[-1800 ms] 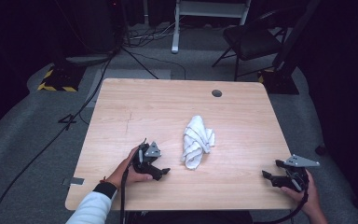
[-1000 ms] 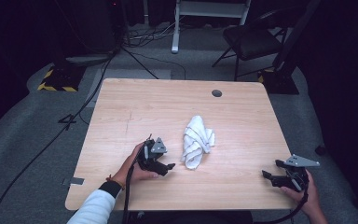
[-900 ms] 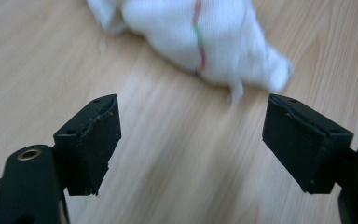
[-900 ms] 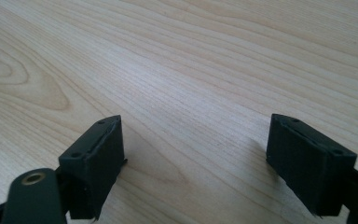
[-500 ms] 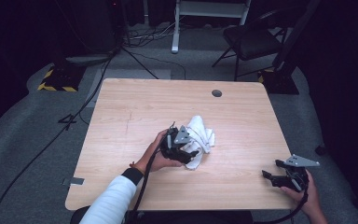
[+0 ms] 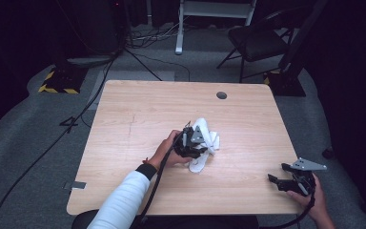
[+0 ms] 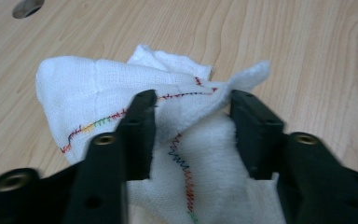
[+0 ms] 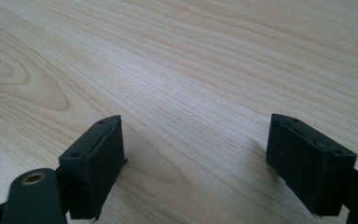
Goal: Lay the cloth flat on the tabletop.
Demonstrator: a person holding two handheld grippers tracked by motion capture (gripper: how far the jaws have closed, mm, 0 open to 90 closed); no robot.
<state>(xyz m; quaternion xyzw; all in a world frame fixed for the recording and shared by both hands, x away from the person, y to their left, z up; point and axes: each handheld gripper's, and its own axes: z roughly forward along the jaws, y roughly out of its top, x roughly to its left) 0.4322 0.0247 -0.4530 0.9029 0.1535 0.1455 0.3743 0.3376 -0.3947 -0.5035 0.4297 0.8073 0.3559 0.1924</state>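
Observation:
A crumpled white cloth with multicoloured stitching lies near the middle of the wooden table. My left gripper sits right on its near-left side. In the left gripper view its jaws stand open on either side of a raised fold of the cloth, the left gripper not clamped on it. At the table's near right corner my right gripper rests low over bare wood. The right gripper view has the right gripper wide open with nothing between its jaws.
A round cable hole sits near the table's far edge. Beyond the table stand a black chair and a white stand, with cables on the grey floor. Bare wood lies left and right of the cloth.
My left gripper has travelled from the table's near left up and right to the cloth, and its jaws now straddle a fold. The right gripper has stayed put.

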